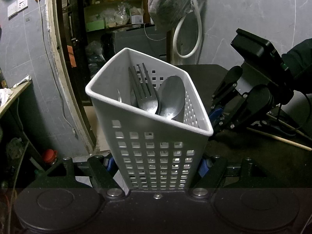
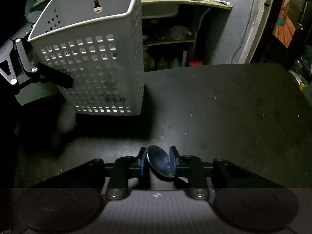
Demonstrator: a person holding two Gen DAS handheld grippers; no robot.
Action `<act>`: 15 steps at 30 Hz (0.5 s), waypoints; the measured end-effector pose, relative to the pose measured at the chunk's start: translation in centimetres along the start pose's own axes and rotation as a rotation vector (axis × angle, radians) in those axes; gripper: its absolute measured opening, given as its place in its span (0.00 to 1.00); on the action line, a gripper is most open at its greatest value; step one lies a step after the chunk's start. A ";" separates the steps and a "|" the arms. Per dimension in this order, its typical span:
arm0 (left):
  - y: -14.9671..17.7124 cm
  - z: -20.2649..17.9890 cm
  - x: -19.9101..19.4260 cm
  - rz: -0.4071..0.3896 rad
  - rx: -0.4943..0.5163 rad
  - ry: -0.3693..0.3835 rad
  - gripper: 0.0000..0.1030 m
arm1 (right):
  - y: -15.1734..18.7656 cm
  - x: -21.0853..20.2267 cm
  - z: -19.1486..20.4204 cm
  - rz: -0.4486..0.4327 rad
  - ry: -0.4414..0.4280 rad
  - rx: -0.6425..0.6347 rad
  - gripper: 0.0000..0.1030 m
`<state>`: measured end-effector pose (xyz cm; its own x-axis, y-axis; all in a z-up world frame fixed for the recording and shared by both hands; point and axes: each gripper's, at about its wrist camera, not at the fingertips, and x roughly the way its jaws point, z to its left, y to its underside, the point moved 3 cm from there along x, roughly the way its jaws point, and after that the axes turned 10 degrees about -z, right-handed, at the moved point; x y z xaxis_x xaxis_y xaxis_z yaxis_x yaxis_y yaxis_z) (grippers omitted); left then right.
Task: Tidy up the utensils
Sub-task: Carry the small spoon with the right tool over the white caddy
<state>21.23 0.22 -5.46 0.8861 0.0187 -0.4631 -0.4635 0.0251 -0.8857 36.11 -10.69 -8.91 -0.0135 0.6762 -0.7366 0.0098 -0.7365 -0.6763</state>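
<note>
A white perforated utensil basket (image 1: 136,136) stands on the dark table (image 2: 214,107). In the left wrist view it holds a fork (image 1: 144,91) and a spoon (image 1: 172,95), heads up. My left gripper (image 1: 157,165) is shut on the basket's lower walls, a blue pad on each side. From the right wrist view one of its fingers (image 2: 56,78) lies against the basket (image 2: 109,74). My right gripper (image 2: 158,161) is low over the table, its blue pads pressed on the tilted bowl of a steel spoon (image 2: 159,159). The handle is hidden under the gripper. It shows to the basket's right (image 1: 216,117).
Thin wooden sticks (image 1: 278,138) lie on the table behind the right gripper. A shelf unit (image 2: 175,3) with bottles and cloth stands beyond the table's far edge. A filled plastic bag (image 1: 169,5) and a white hose (image 1: 197,29) hang on the wall.
</note>
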 end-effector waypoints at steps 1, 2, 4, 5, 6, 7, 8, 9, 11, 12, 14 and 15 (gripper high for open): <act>0.0 0.0 0.0 0.000 0.000 0.000 0.74 | -0.1 0.0 0.0 -0.001 -0.001 -0.004 0.21; 0.0 0.0 0.0 0.000 0.000 0.000 0.74 | -0.2 0.0 0.1 -0.003 -0.003 -0.006 0.19; 0.0 0.0 0.0 0.000 0.000 0.000 0.74 | -0.5 -0.2 0.1 -0.008 0.001 -0.010 0.18; 0.0 0.0 0.0 0.000 0.000 0.000 0.74 | -0.6 -0.3 0.1 -0.012 0.002 -0.009 0.17; 0.0 0.0 0.0 0.000 0.000 0.000 0.74 | -0.7 -0.5 0.1 -0.015 0.006 -0.010 0.16; 0.0 0.0 0.0 0.000 0.000 0.000 0.74 | -0.8 -0.6 0.0 -0.020 0.011 -0.014 0.15; 0.0 0.0 0.1 0.001 -0.001 0.000 0.74 | -0.9 -0.7 0.0 -0.024 0.014 -0.016 0.15; 0.1 0.0 0.1 0.001 -0.001 -0.001 0.74 | -1.0 -1.0 -0.1 -0.028 0.017 -0.017 0.15; 0.2 0.0 0.2 0.003 -0.002 -0.002 0.74 | -1.2 -1.4 -0.4 -0.034 0.026 -0.019 0.12; 0.2 0.0 0.3 0.004 -0.002 -0.002 0.74 | -1.3 -1.5 -0.6 -0.037 0.029 -0.019 0.12; 0.3 0.0 0.3 0.005 -0.002 -0.003 0.74 | -1.4 -1.6 -0.9 -0.043 0.037 -0.017 0.12; 0.3 0.0 0.3 0.005 -0.002 -0.003 0.74 | -1.5 -1.7 -1.1 -0.046 0.040 -0.014 0.12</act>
<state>21.41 0.21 -5.85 0.8838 0.0215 -0.4673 -0.4677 0.0231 -0.8836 37.19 -10.74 -6.69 0.0259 0.7095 -0.7042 0.0239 -0.7047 -0.7091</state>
